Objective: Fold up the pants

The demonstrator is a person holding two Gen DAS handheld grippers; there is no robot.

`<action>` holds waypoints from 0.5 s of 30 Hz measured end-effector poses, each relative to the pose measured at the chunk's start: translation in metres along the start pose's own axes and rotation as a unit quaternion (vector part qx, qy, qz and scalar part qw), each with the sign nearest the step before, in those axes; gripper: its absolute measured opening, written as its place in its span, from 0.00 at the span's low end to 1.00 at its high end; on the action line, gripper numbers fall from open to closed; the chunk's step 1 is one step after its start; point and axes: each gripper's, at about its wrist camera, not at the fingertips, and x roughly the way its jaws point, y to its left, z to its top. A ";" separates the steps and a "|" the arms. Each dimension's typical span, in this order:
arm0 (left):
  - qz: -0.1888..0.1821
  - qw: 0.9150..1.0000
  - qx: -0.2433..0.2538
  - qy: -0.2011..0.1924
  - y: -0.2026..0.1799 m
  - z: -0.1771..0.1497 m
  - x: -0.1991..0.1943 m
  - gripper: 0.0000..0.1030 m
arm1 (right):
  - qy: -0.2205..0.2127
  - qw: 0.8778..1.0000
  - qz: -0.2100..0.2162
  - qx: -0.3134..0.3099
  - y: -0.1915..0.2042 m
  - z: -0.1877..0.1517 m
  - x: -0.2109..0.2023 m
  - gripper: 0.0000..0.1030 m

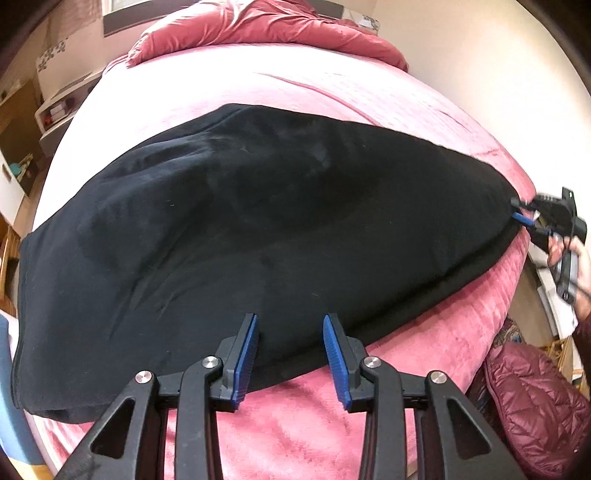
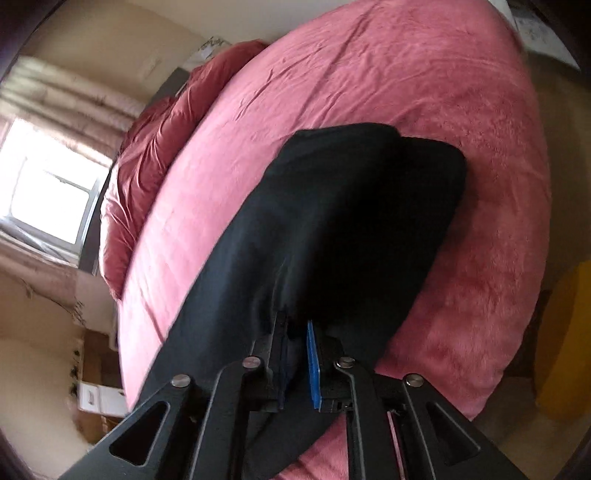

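Black pants (image 1: 258, 221) lie folded lengthwise across a pink bed (image 1: 295, 424), running from left to right. My left gripper (image 1: 290, 317) is open just above their near long edge, with only black cloth behind its blue pads. My right gripper (image 1: 517, 209) is at the narrow right end of the pants, held by a person's hand (image 1: 576, 266). In the right wrist view the pants (image 2: 332, 221) stretch away from the right gripper (image 2: 295, 319). Its jaws stand a little apart with dark cloth between them, and the face of the blue pad (image 2: 314, 365) shows bare.
A crumpled red duvet (image 1: 258, 26) is piled at the head of the bed. A maroon puffer jacket (image 1: 535, 406) lies on the floor at the right. White shelves (image 1: 55, 110) stand at the left. A window (image 2: 48, 184) and a yellow object (image 2: 565, 332) flank the bed.
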 end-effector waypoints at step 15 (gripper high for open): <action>-0.018 0.999 0.015 -0.022 -0.017 0.003 0.006 0.46 | -0.032 0.996 -0.049 -0.069 0.025 0.043 -0.021 0.07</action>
